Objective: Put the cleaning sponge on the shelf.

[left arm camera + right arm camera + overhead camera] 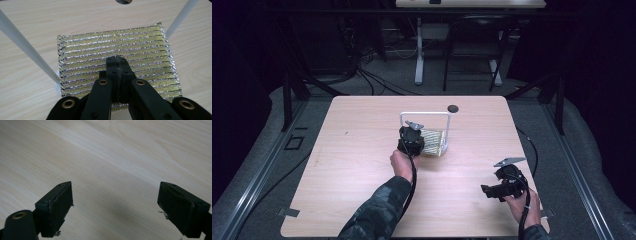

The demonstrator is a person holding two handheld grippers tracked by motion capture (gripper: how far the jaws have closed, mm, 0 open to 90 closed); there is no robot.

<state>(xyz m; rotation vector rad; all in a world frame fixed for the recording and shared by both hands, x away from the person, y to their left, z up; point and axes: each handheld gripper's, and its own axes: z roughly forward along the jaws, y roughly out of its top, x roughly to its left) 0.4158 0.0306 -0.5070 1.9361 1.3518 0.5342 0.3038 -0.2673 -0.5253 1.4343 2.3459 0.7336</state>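
Left gripper jaws pressed together over the glittery striped cloth, whether pinching it cannot be told; white rack at twelve o'clock. Right gripper spread, idle over the table. Hanging apparently not yet done.

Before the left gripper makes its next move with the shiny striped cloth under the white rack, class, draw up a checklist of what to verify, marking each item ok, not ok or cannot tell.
1. Left gripper jaws closed: ok, they stand pressed together.
2. Cloth actually pinched between them: cannot tell; the tips lie over it.
3. Cloth flat on the table: ok.
4. White rack legs clear of the cloth: cannot tell; one leg meets the cloth's corner.
5. Right gripper free: ok, open and holding nothing.
6. Right gripper apart from the rack: ok, it sits near the table's front right.
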